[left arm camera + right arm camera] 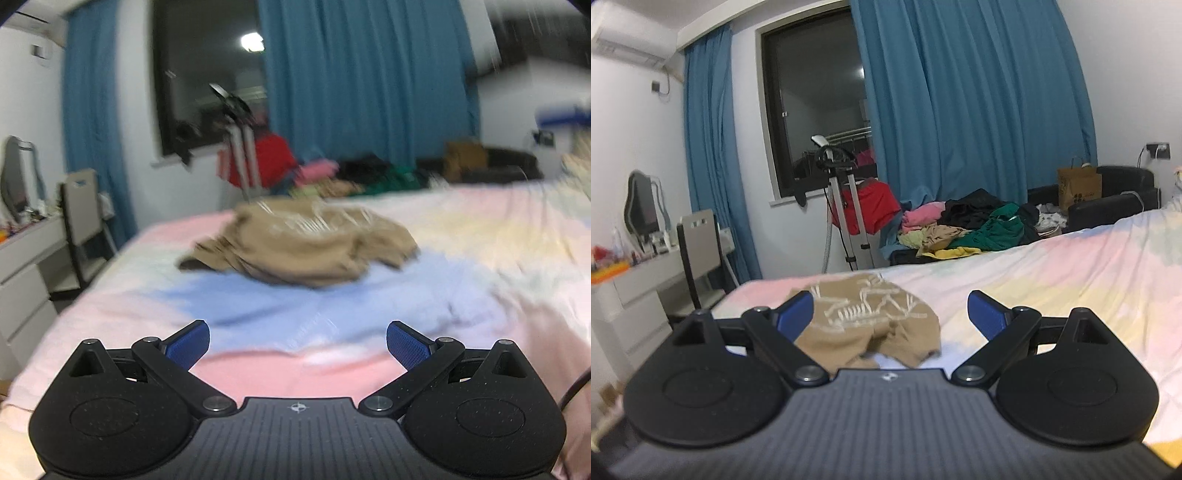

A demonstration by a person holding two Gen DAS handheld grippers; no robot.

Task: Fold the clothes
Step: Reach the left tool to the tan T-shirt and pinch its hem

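Observation:
A crumpled tan garment (295, 247) with a pale printed pattern lies on the pastel bed sheet (461, 266). My left gripper (297, 341) is open and empty, held above the sheet a short way in front of the garment. In the right wrist view the same tan garment (871, 325) lies just ahead, between and slightly left of my open, empty right gripper (891, 314). Neither gripper touches the cloth.
A pile of mixed clothes (967, 229) lies beyond the bed's far edge. A red garment hangs on a metal stand (864, 210). A white dresser (635, 291) with a chair (698, 251) stands left. A black sofa (1115, 203) holds a paper bag (1078, 188).

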